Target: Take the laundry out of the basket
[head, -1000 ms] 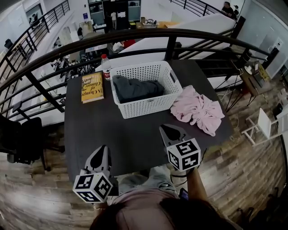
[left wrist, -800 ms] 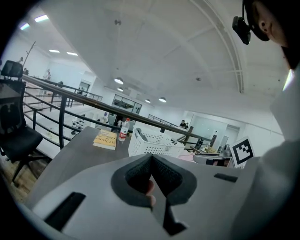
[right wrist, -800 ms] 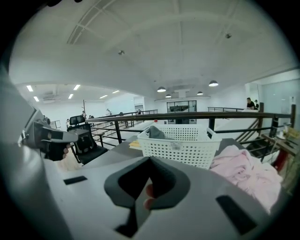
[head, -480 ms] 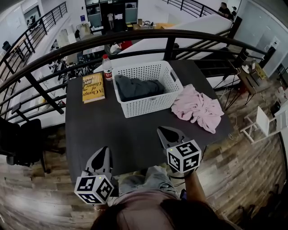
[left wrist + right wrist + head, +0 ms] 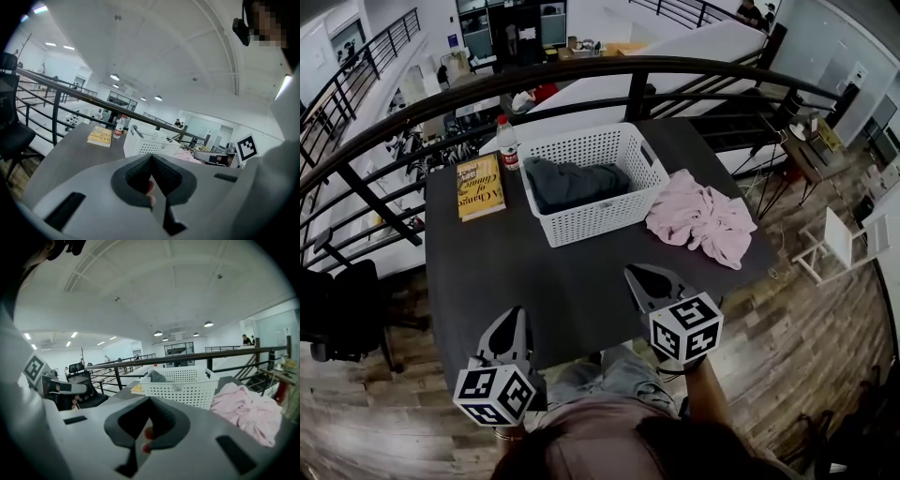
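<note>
A white slotted laundry basket (image 5: 623,212) stands at the back middle of the dark table (image 5: 553,291), with a dark grey garment (image 5: 570,183) lying inside it. A pink garment (image 5: 701,217) lies crumpled on the table just right of the basket. My left gripper (image 5: 512,323) hovers near the table's front edge, jaws shut and empty. My right gripper (image 5: 643,280) is a little further in, short of the basket and the pink garment, also shut on nothing. From the right gripper view the basket (image 5: 180,385) and pink garment (image 5: 246,411) lie ahead; the basket (image 5: 147,142) also shows ahead in the left gripper view.
A yellow book (image 5: 479,187) and a clear bottle with a red cap (image 5: 507,146) sit left of the basket. A black railing (image 5: 581,70) curves behind the table. An office chair (image 5: 342,314) stands at the left, white furniture (image 5: 844,253) on the floor at the right.
The head view has shifted slightly, so basket and garments sit a bit further left and up. Both grippers stay near the front edge, shut.
</note>
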Action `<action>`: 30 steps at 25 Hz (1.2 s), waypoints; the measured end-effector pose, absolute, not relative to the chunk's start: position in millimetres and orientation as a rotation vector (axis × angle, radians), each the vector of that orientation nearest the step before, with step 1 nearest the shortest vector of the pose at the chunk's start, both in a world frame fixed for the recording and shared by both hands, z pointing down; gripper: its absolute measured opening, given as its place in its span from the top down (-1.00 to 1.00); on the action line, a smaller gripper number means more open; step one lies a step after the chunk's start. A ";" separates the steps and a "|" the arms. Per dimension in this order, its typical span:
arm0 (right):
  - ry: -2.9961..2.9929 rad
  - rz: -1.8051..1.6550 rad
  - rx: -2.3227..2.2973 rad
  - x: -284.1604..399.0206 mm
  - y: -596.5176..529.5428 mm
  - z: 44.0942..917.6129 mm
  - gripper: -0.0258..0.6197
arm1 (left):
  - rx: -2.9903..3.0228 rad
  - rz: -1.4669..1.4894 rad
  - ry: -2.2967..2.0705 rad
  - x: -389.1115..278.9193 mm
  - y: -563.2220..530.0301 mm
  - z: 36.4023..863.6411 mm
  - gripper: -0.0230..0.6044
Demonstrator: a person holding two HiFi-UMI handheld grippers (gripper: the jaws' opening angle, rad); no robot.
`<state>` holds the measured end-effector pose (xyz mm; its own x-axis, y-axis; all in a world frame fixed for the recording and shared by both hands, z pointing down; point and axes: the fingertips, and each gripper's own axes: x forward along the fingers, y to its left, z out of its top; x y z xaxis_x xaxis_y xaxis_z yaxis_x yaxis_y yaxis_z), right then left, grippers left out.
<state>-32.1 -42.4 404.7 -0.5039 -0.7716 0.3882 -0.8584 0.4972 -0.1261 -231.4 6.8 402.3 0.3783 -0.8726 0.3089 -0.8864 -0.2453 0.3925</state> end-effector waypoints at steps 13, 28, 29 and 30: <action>-2.501 0.303 1.265 -16.0 -115.0 377.1 0.76 | 2.076 0.022 -1.542 -223.3 -41.2 411.0 0.94; -2.518 0.191 0.920 -30.0 -204.8 372.5 0.37 | 1.899 -0.014 -1.689 -226.0 -89.4 424.1 0.94; -2.514 0.179 0.893 -32.3 -210.5 373.1 0.33 | 1.886 -0.016 -1.694 -226.3 -90.8 426.3 0.94; -2.509 0.168 0.869 -34.4 -216.3 373.5 0.31 | 1.872 -0.017 -1.697 -226.7 -92.5 428.2 0.94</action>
<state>-34.4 -216.3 373.5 -0.6856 -0.5516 0.4751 -0.6100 0.7915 0.0389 -226.7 -92.5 428.2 0.1802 -0.9081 0.3779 -0.9002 0.0025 0.4354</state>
